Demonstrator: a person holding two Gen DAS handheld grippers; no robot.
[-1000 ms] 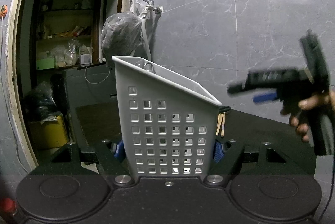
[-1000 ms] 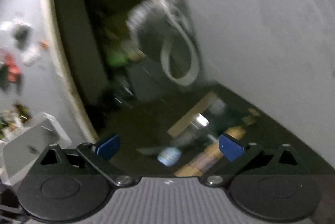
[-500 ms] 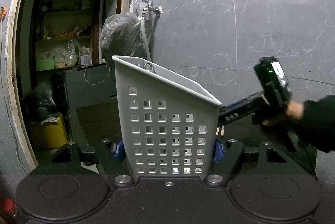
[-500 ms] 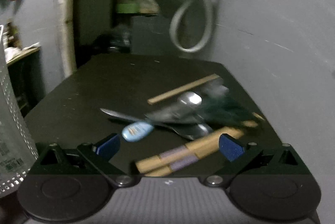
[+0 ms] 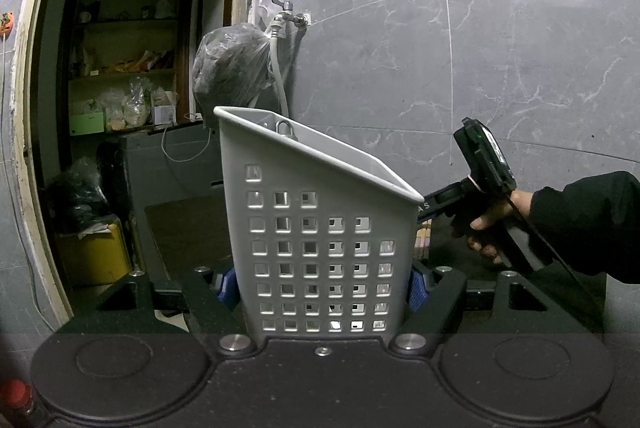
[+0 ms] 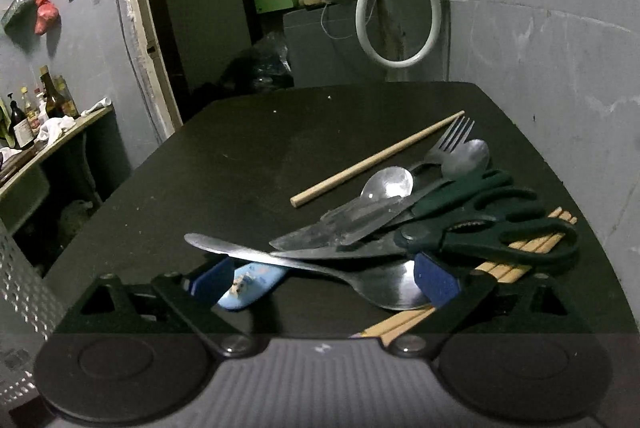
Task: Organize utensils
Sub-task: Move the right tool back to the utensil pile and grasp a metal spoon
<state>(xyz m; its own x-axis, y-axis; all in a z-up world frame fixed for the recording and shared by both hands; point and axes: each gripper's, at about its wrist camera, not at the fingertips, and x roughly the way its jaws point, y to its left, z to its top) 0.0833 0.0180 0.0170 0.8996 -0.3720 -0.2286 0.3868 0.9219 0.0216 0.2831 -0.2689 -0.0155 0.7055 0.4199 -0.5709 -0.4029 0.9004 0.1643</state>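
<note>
**Q:** How is the utensil basket (image 5: 320, 248) held, and why?

**A:** It is clamped upright between the jaws of the left gripper (image 5: 322, 284), so that its slanted mouth is offered toward the pile.

**Q:** And the right gripper (image 6: 324, 278)?

**A:** Its jaws are spread and empty. A large spoon (image 6: 304, 264) lies across the gap between them, on the black table (image 6: 240, 155); the scissors (image 6: 472, 228) lie just beyond the right-hand jaw. A pick is judged imminent.

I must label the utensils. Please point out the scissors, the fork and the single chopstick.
scissors (image 6: 486, 232): right wrist view, on the dark handle near the pivot.
fork (image 6: 458, 133): right wrist view, on the tines.
single chopstick (image 6: 376, 159): right wrist view, mid-shaft.
</note>
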